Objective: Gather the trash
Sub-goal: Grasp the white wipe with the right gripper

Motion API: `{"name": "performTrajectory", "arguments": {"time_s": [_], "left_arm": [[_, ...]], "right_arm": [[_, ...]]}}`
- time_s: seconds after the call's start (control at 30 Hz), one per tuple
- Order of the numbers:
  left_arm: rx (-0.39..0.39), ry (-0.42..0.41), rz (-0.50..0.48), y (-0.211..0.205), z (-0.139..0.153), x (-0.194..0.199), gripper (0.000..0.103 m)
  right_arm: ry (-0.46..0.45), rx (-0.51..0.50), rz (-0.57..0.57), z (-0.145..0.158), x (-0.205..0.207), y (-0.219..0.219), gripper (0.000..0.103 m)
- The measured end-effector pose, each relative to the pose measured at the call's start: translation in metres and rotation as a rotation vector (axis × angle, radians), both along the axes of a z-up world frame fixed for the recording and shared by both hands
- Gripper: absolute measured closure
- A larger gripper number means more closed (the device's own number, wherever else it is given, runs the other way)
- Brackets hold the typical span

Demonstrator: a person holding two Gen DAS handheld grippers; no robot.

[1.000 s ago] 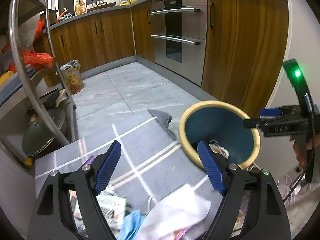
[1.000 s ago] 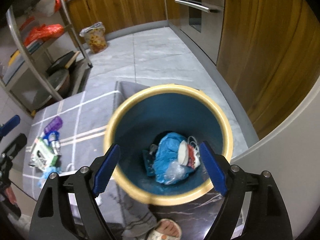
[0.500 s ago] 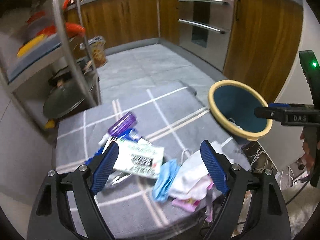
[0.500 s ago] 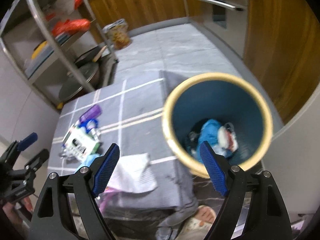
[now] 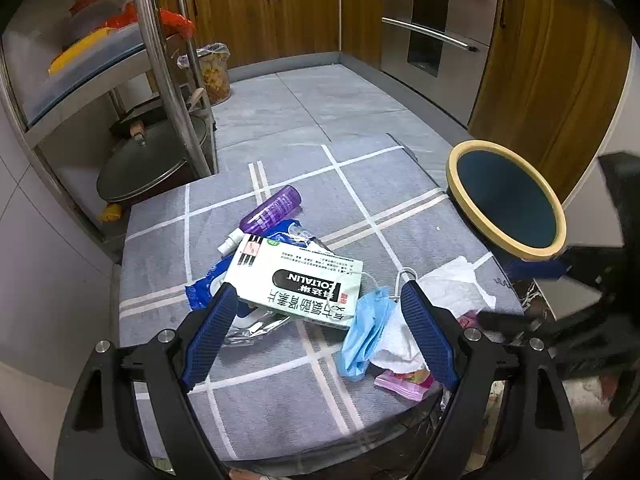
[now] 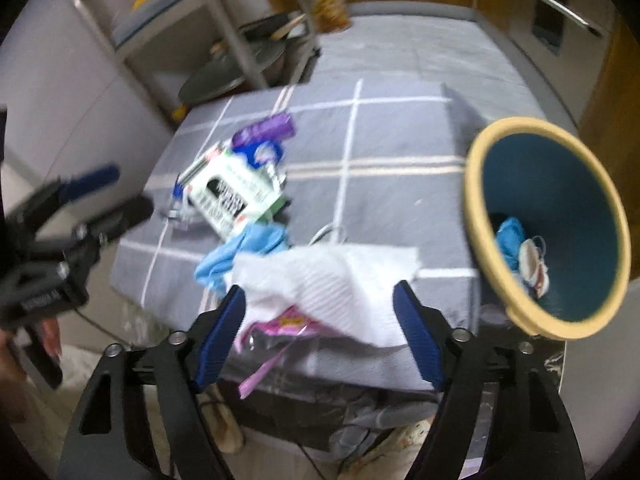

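Trash lies on a grey checked table (image 5: pixel 280 400): a white-green medicine box (image 5: pixel 296 284), a purple bottle (image 5: pixel 272 210), a blue wrapper (image 5: pixel 204 288), a light blue mask (image 5: pixel 368 332), a white paper towel (image 5: pixel 452 288) and a pink packet (image 5: pixel 404 380). A blue bin with a cream rim (image 5: pixel 506 200) stands at the table's right edge and holds trash (image 6: pixel 520 248). My left gripper (image 5: pixel 316 340) is open above the box and mask. My right gripper (image 6: pixel 320 336) is open and empty over the paper towel (image 6: pixel 332 280) and pink packet (image 6: pixel 288 324).
A steel rack (image 5: pixel 160 60) with a pan lid (image 5: pixel 148 160) stands at the left behind the table. Wooden cabinets and an oven (image 5: pixel 432 32) line the back. A small lined bin (image 5: pixel 214 72) stands on the floor. The table's near edge drops off under both grippers.
Both grippers have pulled back from the bin to the table's near side. The trash pile now fills both views, and the bin has shifted to the right.
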State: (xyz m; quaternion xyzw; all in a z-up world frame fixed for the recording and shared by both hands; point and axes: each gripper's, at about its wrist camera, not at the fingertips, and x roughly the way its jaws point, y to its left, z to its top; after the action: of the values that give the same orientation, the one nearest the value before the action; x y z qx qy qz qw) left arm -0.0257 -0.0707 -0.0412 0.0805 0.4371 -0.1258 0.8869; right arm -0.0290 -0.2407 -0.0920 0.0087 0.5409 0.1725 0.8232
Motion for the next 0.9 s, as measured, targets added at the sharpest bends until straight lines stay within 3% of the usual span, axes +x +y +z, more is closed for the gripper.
{"name": "performTrajectory", "arguments": {"time_s": [0.2, 0.3, 0.37, 0.43, 0.9], "left_arm": [[0.02, 0.012, -0.018, 0.0, -0.006, 0.001, 0.021], [0.024, 0.021, -0.018, 0.001, -0.008, 0.002, 0.021], [0.027, 0.026, -0.02, 0.001, -0.01, 0.003, 0.021], [0.026, 0.028, -0.021, 0.001, -0.011, 0.003, 0.021], [0.059, 0.03, -0.086, -0.019, -0.016, -0.002, 0.021]], "right_arm": [[0.033, -0.05, 0.022, -0.018, 0.005, 0.01, 0.054], [0.046, -0.037, 0.008, -0.022, 0.011, 0.005, 0.08], [0.037, -0.021, -0.006, -0.02, 0.014, 0.0, 0.093], [0.023, -0.001, -0.02, -0.015, 0.016, -0.005, 0.098], [-0.114, 0.15, -0.162, 0.032, 0.026, -0.042, 0.101]]}}
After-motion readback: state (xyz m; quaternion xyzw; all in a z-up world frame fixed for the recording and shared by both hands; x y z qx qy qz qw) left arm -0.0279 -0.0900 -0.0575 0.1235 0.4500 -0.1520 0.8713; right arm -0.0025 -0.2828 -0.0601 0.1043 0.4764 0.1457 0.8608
